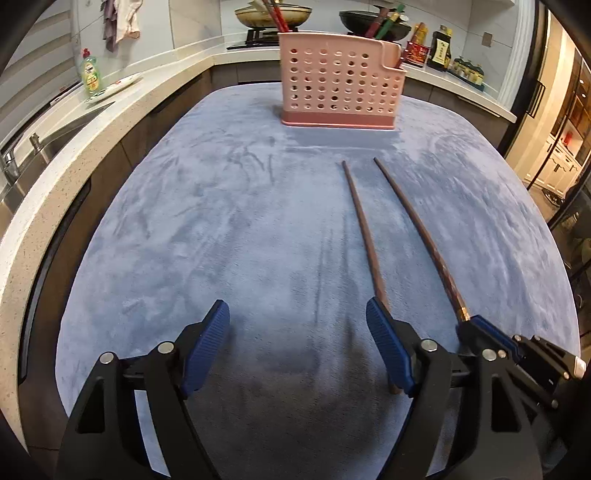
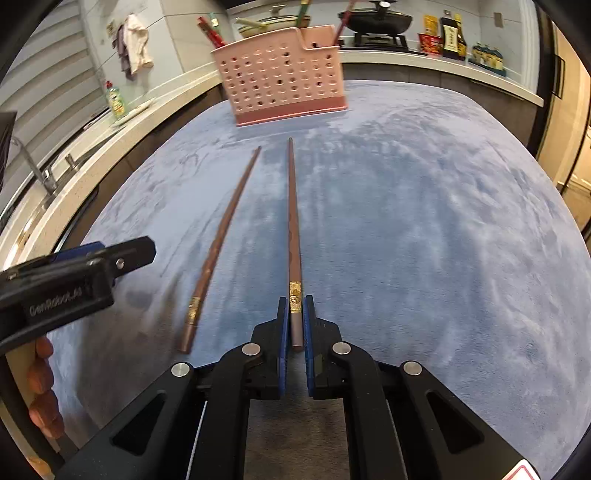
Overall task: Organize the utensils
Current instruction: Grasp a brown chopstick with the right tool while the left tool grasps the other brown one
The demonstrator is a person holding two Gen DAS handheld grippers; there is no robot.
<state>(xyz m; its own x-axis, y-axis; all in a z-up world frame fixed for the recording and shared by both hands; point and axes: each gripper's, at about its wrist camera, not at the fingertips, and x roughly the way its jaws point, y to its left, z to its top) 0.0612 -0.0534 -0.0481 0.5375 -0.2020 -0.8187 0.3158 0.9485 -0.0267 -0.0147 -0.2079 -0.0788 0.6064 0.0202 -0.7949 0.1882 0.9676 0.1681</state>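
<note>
Gripping right chopstick [image 2: 294, 236] by near end, right gripper [image 2: 295, 317] jaws pinched narrow; left gripper [image 1: 298, 332] gaped empty. Long stick risked pivoting, missing far holder [image 2: 280, 81].

Blue cloth [image 1: 258, 221] on the table, green dish-soap bottle [image 1: 89, 70] by the sink [image 1: 55, 136], two woks [image 1: 272, 16] behind.

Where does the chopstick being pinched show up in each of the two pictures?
Left wrist view: the held chopstick is the right-hand one, slanting to the lower right.
Right wrist view: it runs up the middle, clamped in the right gripper.
Shared landmark: the pink holder at the far end of the table.
</note>
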